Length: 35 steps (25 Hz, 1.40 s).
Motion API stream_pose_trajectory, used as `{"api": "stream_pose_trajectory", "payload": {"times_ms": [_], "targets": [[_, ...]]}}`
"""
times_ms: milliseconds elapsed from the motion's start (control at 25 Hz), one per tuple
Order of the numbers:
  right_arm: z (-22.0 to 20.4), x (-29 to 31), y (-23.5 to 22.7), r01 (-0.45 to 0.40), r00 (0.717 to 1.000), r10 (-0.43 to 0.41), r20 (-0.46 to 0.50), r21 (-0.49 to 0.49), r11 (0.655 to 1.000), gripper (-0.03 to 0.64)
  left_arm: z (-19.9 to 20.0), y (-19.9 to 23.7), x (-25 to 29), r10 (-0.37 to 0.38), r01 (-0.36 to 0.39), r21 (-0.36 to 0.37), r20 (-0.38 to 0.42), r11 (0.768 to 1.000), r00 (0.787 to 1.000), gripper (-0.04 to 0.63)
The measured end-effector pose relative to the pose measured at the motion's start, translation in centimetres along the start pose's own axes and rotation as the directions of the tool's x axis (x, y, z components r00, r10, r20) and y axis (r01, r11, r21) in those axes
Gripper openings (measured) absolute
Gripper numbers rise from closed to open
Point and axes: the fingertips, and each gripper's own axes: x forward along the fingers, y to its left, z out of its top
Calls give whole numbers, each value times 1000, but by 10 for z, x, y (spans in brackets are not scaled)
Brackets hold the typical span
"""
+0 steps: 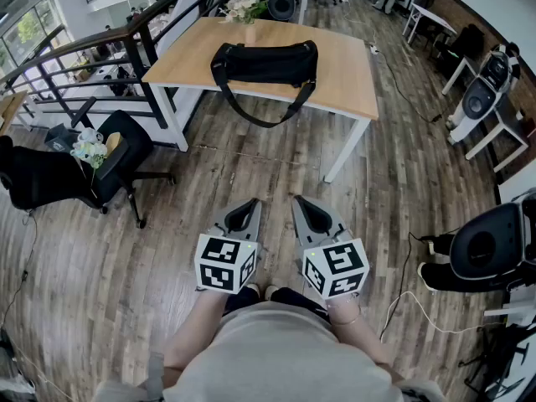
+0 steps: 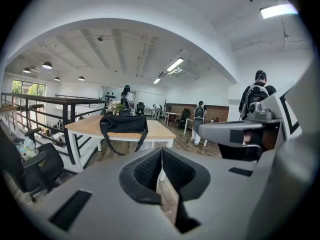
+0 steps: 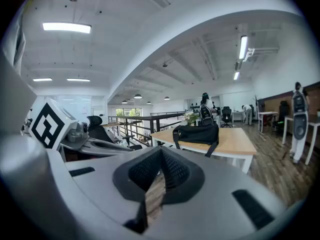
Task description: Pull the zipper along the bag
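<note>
— Bag (image 1: pixel 266 64): where does it sit?
— On the wooden table (image 1: pixel 352 78), well ahead of both grippers, untouched.
— And the jaws?
— Left gripper (image 1: pixel 249 205) and right gripper (image 1: pixel 300 203), side by side, each have jaws pressed together on nothing.

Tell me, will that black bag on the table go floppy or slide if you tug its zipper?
Probably floppy: the black bag looks like soft cloth, and its strap droops over the table edge. It may also slide on the smooth tabletop when tugged.
</note>
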Motion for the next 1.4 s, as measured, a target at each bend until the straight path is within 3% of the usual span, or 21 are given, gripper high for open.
{"api": "stream_pose_trajectory", "payload": {"times_ms": [480, 760, 1080, 1400], "targets": [[-6, 0, -6, -9, 1000, 9, -3, 23, 1000, 5, 2, 9, 4, 11, -11, -4, -3, 1000, 1000, 20], [-5, 1, -13, -40, 998, 37, 58, 53, 998, 6, 10, 7, 8, 43, -43, -1, 42, 999, 998, 20], [-16, 5, -24, -44, 999, 43, 17, 33, 998, 6, 11, -3, 20, 9, -10, 14, 37, 1000, 999, 21], [-27, -3, -39, -64, 998, 63, 9, 51, 997, 18, -1, -15, 27, 33, -33, -6, 19, 999, 999, 21]]}}
